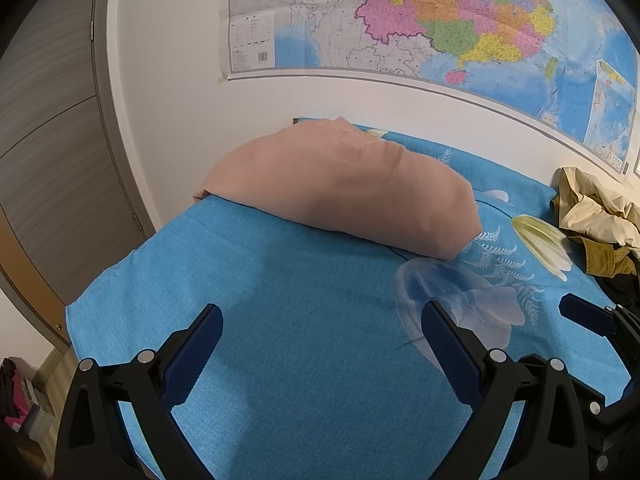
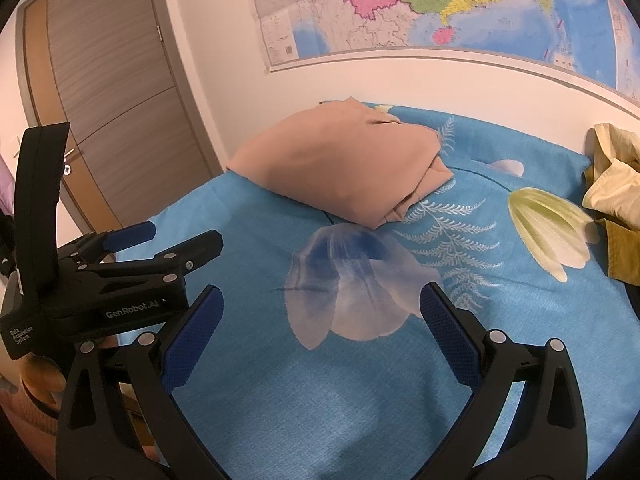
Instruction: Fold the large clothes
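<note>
Folded pink garment (image 1: 340,188) lies as a thick, smooth bundle near the far left corner of the bed's blue floral sheet (image 1: 304,360), close to the wall. Both tongs hover over the near edge, well apart from it: left gripper (image 1: 322,316) spread wide and empty, right gripper (image 2: 320,300) likewise. Crumpled yellow clothes (image 2: 612,184) sit at the far right edge. A map (image 2: 440,4) hangs above.
</note>
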